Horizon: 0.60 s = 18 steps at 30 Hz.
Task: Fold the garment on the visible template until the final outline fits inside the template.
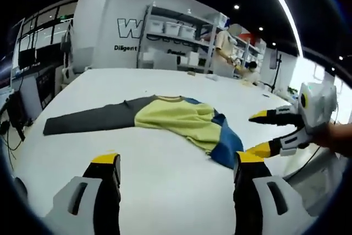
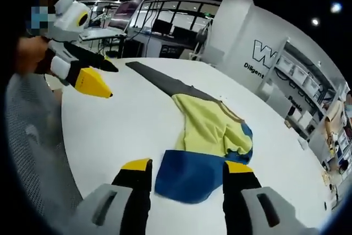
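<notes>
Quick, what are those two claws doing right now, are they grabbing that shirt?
Left claw: open, holding nothing, above the table short of the garment.
Right claw: open, holding nothing, at the garment's blue end.

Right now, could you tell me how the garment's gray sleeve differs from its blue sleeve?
The gray sleeve lies stretched out long and flat on the white table, while the blue sleeve is bunched short and wide. The gray sleeve lies far from the right gripper; the blue sleeve sits just ahead of its open jaws. Both join the same yellow body.
</notes>
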Tool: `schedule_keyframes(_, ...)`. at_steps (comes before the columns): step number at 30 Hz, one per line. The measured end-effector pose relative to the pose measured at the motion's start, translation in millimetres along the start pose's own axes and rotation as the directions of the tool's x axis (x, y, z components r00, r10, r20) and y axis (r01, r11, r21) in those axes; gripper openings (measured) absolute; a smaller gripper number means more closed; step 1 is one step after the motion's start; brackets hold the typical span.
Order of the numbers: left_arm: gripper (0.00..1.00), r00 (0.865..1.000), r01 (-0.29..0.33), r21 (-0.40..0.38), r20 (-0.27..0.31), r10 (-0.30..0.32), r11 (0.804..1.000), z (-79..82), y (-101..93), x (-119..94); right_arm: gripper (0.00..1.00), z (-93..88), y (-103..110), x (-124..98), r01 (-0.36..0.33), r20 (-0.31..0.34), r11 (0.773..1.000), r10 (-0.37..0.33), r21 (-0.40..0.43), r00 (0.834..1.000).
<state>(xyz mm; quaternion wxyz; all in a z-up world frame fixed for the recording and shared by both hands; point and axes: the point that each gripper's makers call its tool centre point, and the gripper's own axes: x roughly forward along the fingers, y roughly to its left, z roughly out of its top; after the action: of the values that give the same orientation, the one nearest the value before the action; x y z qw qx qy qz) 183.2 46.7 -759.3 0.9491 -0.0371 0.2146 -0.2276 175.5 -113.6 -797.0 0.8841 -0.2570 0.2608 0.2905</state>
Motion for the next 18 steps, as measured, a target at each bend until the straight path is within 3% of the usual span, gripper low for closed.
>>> schedule_keyframes(3,0.82,1.000,0.004,0.006,-0.011,-0.004,1.000,-2.0,0.8,1,0.37,-14.0,11,7,-0.059,-0.067,0.998,0.059,0.010,0.996)
schedule_keyframes(4,0.82,1.000,0.009,0.008,-0.009,-0.009,1.000,-1.6,0.0,1,0.32,-21.7,22,9,-0.120,-0.107,0.993,0.119,-0.003,0.987)
schedule_keyframes(7,0.81,1.000,0.013,0.016,-0.014,-0.013,1.000,-2.2,0.6,2,0.23,-37.9,29,15,-0.167,-0.182,0.985,0.159,-0.028,0.970)
schedule_keyframes(10,0.81,1.000,0.016,0.006,-0.009,-0.015,1.000,-1.4,1.6,2,0.19,-48.1,31,22,-0.187,-0.208,0.982,0.179,-0.018,0.962)
schedule_keyframes(18,0.80,0.999,0.026,0.004,-0.020,-0.026,1.000,-3.2,2.6,6,0.14,-51.3,32,30,-0.212,-0.228,0.977,0.198,-0.037,0.953)
